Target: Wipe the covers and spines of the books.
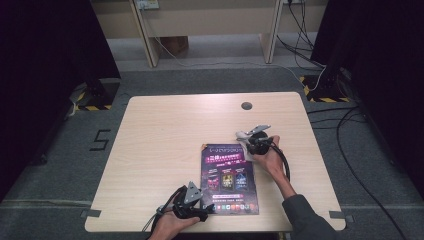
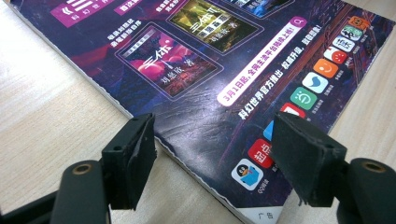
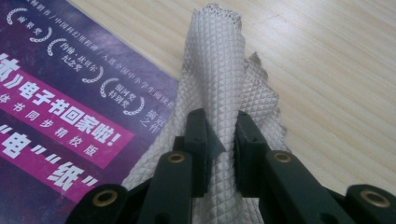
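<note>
Slippage is looming, I judge, as the right gripper (image 3: pixel 220 140) is pinching the quilted grey cloth (image 3: pixel 219 70) at the magazine's (image 1: pixel 229 175) far corner on the tabletop (image 1: pixel 165 130), while the left gripper (image 2: pixel 215 154), jaws wide, is straddling the near corner unclamped.

Purple magazine (image 1: pixel 229 177) — pale grey cloth (image 3: pixel 219 88), diamond-quilted — light wood table (image 1: pixel 165 130).
</note>
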